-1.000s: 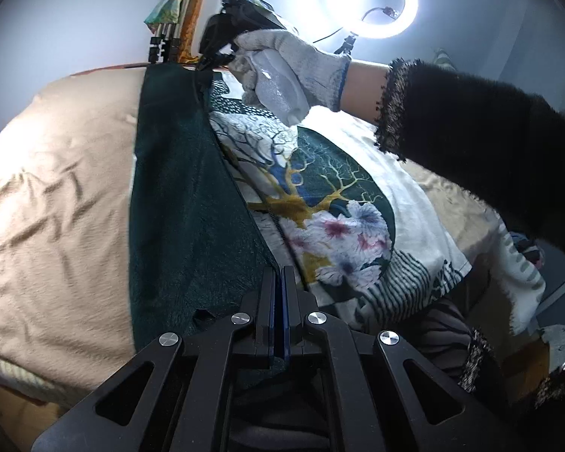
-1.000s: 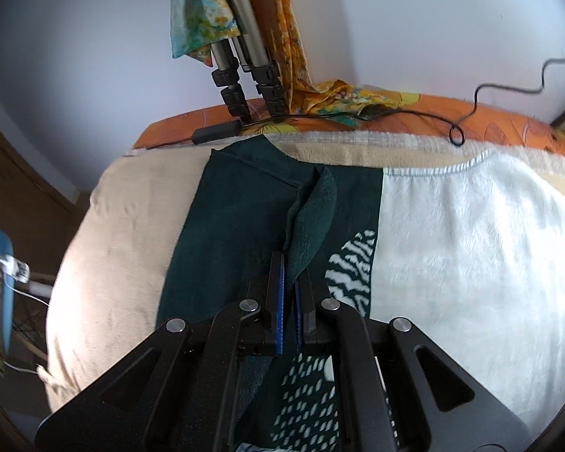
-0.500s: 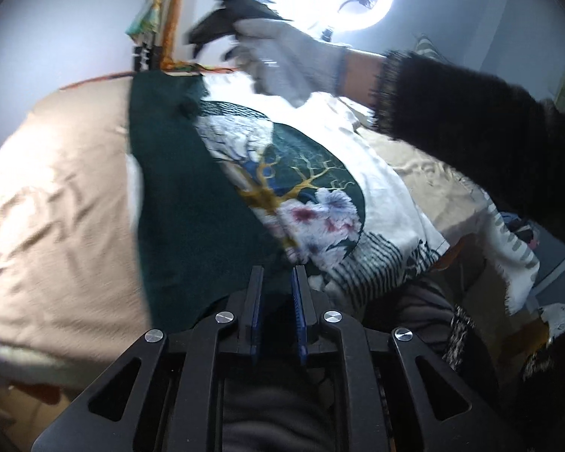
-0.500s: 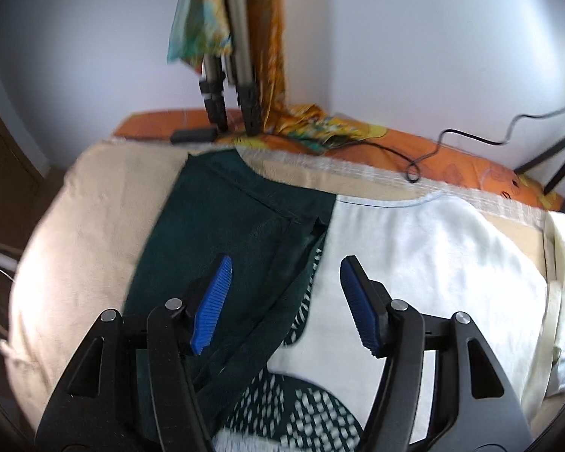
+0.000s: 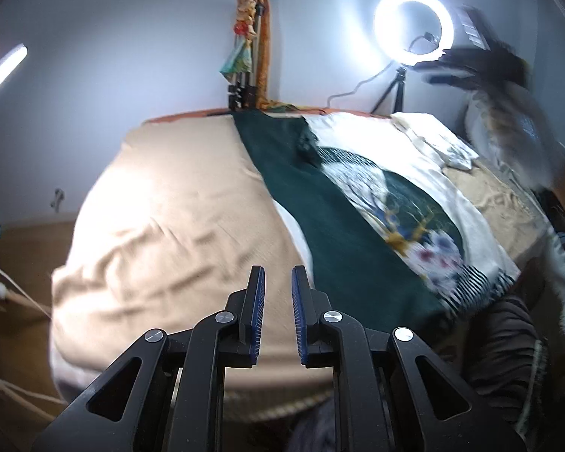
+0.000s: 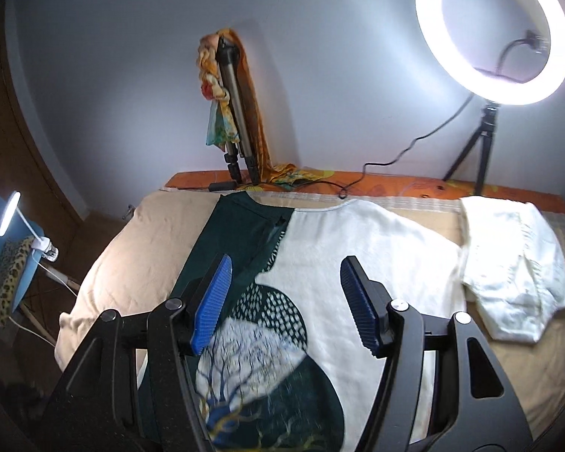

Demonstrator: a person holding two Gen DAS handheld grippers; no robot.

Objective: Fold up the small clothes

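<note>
- On the bed (image 6: 139,248), we see the printed top (image 6: 358,263) lying flat, its dark green side (image 5: 339,233) folded over.
- Our left claw (image 5: 274,316) hangs slightly parted, holding nothing, above the tan cover.
- Our right claw (image 6: 282,301) hovers wide open over the top.
- A white folded garment (image 6: 516,263) lies beside it.

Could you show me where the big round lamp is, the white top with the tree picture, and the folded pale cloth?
Glowing white ring lamp (image 6: 433,43), right wrist view: left rim.
White top with tree print (image 6: 358,248), right wrist view: plain white chest.
Folded cream cloth (image 6: 508,263), right wrist view: middle.
</note>
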